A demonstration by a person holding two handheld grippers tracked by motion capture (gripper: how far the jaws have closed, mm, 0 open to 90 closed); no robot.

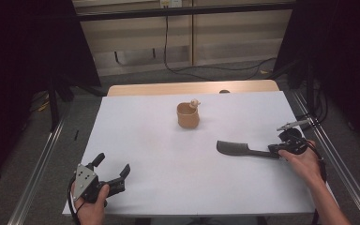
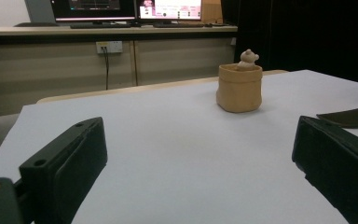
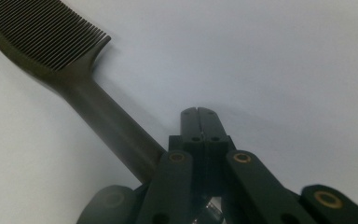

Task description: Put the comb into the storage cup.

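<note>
My right gripper (image 1: 275, 151) lies low and level, jaws together, apparently beside the comb (image 1: 236, 149) handle. My left gripper (image 1: 113, 170) rests wide on the bench (image 1: 168, 154).

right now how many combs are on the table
1: a dark comb lies on the white table near its right side, its handle end at the shut right gripper. None seems hidden.

Two black jaws are spread wide over a white table (image 2: 177, 154). A tan fabric pouch (image 2: 239, 88) holding a small beige bear figure (image 2: 248, 59) is seen at one o'clock.
</note>
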